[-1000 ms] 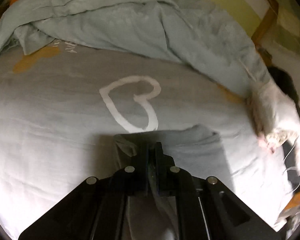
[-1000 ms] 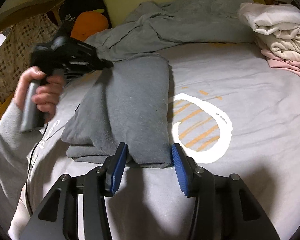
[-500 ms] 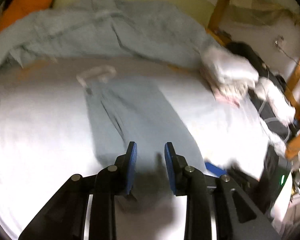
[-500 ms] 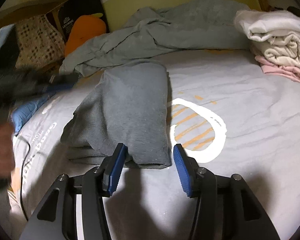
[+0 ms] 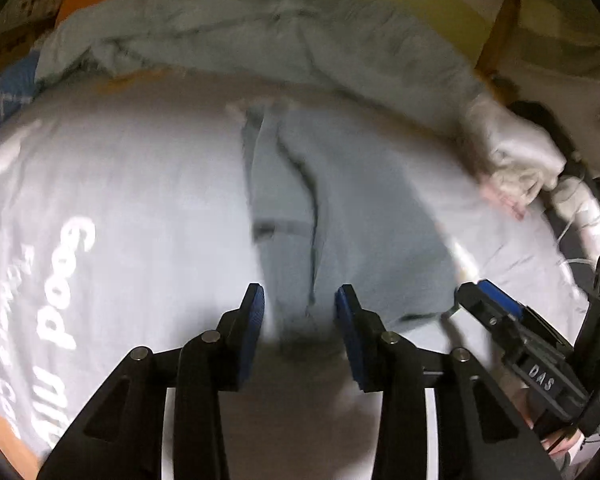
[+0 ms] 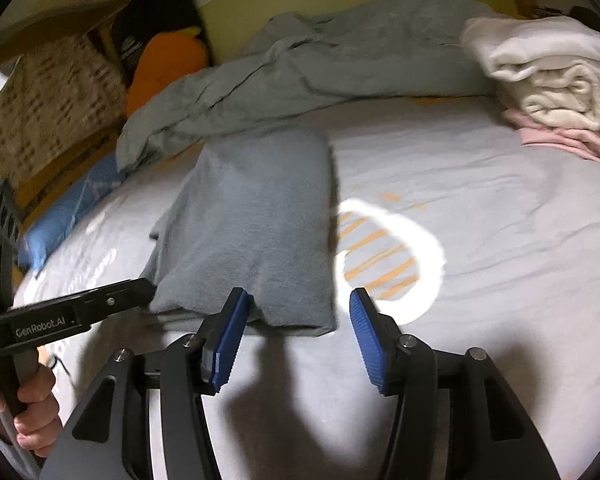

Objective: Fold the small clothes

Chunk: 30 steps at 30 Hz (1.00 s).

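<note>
A folded grey garment (image 6: 256, 216) lies lengthwise on the grey bed sheet (image 6: 480, 208); it also shows, blurred, in the left wrist view (image 5: 340, 216). My left gripper (image 5: 300, 316) is open and empty, hovering at the garment's near end. My right gripper (image 6: 296, 320) is open and empty, its blue pads (image 6: 228, 336) just short of the garment's near hem. The left gripper body (image 6: 72, 312) is at the garment's left side in the right wrist view; the right gripper (image 5: 512, 332) shows at the right in the left wrist view.
A crumpled grey blanket (image 6: 320, 64) lies along the back of the bed. A stack of folded white and pink clothes (image 6: 548, 76) sits at the back right. An orange plush (image 6: 164, 64) and a blue item (image 6: 68, 208) are at the left edge.
My left gripper has let go of the garment, opened, and pulled back from the far end to the near end. The right gripper stays open and has barely moved.
</note>
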Tool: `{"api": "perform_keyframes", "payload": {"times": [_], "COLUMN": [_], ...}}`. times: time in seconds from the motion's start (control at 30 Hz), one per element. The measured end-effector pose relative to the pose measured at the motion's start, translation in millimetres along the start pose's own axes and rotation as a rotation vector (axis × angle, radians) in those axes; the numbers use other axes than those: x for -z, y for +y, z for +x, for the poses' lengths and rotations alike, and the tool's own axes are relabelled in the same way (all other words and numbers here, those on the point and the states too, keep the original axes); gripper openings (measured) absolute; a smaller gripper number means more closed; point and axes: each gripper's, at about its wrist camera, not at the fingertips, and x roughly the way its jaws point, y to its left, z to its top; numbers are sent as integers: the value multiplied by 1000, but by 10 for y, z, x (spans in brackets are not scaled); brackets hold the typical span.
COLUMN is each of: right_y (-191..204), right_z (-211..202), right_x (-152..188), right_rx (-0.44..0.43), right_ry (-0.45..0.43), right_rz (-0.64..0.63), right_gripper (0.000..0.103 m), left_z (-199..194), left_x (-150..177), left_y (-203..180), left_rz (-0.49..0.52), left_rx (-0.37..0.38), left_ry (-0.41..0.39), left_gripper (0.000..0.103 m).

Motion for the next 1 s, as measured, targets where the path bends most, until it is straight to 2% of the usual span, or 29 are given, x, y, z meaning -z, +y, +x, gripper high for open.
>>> {"api": "perform_keyframes", "payload": {"times": [0.07, 0.1, 0.17, 0.27, 0.33, 0.37, 0.4, 0.43, 0.47, 0.53, 0.6, 0.63, 0.8, 0.9, 1.0], "right_y": [-22, -47, -70, -146, -230, -286, -338, -426, -487, -504, -438, -364, -288, -381, -358], "right_z": [-171, -273, -299, -131, 117, 302, 412, 574, 678, 1004, 1274, 1415, 1962, 2116, 1802], "right_x": [-137, -264, -483, -890, -1151, -1293, -1371, -1471, -1536, -1634, -1659, -1662, -1687, -1693, -1852], "right_rx": [45, 43, 6, -81, -161, -156, -129, -60, -46, -177, -257, -271, -166, -176, -98], "right_ry": [-44, -79, -72, -13, 53, 96, 115, 138, 145, 209, 283, 313, 373, 396, 266], "right_rz": [25, 39, 35, 57, 116, 157, 187, 246, 295, 376, 405, 394, 362, 407, 329], "right_gripper": [54, 54, 54, 49, 36, 30, 20, 16, 16, 13, 13, 13, 12, 12, 12], "left_z": [-107, -135, -90, 153, 377, 471, 554, 607, 593, 545, 544, 554, 540, 550, 548], "left_x": [-173, -285, -440, -499, -365, -268, -183, -124, -104, -129, -136, -132, -117, -115, -144], "left_y": [-90, -114, -73, 80, 191, 246, 316, 360, 399, 343, 294, 297, 282, 264, 316], "left_rz": [31, 40, 20, -40, -76, -92, -117, -146, -166, -142, -118, -118, -108, -101, -115], "left_rx": [14, -1, 2, 33, 33, 18, 4, 16, 27, -11, -53, -55, -68, -68, -19], "left_ry": [-65, -101, -127, -63, 18, 51, 81, 86, 72, 76, 71, 73, 72, 70, 59], "left_gripper": [39, 42, 45, 46, 46, 47, 52, 52, 52, 56, 60, 60, 60, 61, 60]}}
